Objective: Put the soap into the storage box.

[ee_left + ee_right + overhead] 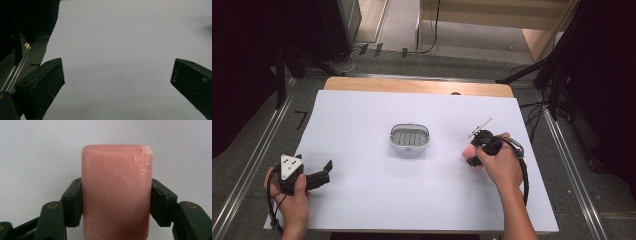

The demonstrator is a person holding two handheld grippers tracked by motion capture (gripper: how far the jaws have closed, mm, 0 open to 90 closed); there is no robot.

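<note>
Now pink soap bar (117,192) clamped between right gripper (116,202) pads; left gripper (117,82) spread, empty.

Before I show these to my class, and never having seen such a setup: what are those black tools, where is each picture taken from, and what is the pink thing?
A person sits at a table covered in white paper and holds a hand-worked gripper in each hand. One picture looks down from above; the other two come from small cameras riding on the grippers. The right gripper has its fingers pressed on both sides of a pink soap bar. The left gripper rests near the table's left edge, fingers wide apart, nothing between them. In the middle of the table stands a white oval soap dish with a slotted floor.
</note>
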